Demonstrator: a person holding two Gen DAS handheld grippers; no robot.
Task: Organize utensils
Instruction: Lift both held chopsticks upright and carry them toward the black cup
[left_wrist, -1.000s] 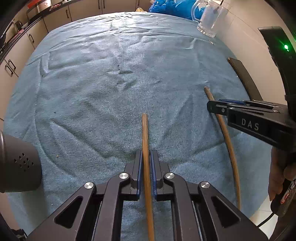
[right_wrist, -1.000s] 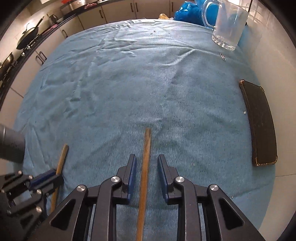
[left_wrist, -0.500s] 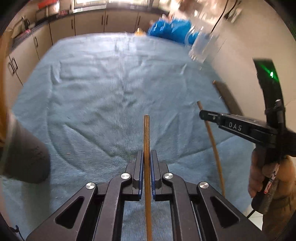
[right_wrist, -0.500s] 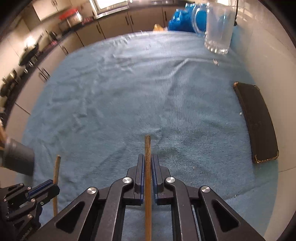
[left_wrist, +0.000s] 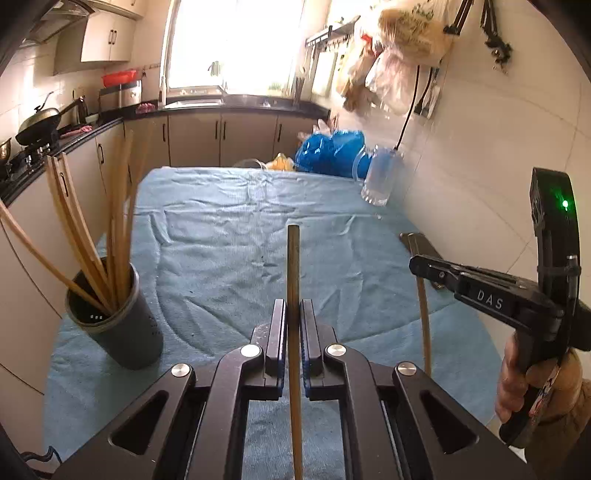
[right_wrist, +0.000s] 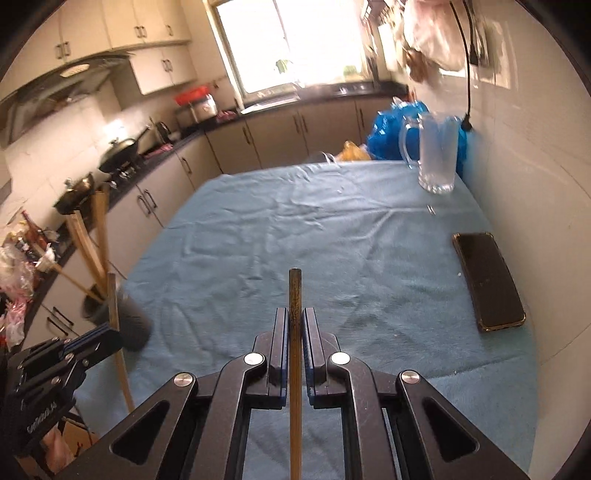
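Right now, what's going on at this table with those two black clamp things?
A person is tidying chopsticks with a handheld gripper in each hand. The left gripper is shut on one wooden chopstick, and the right gripper is shut on another chopstick; both are held above the blue tablecloth. A dark holder at the table's left edge already has several chopsticks standing in it. A glass mug and a phone sit by the wall.
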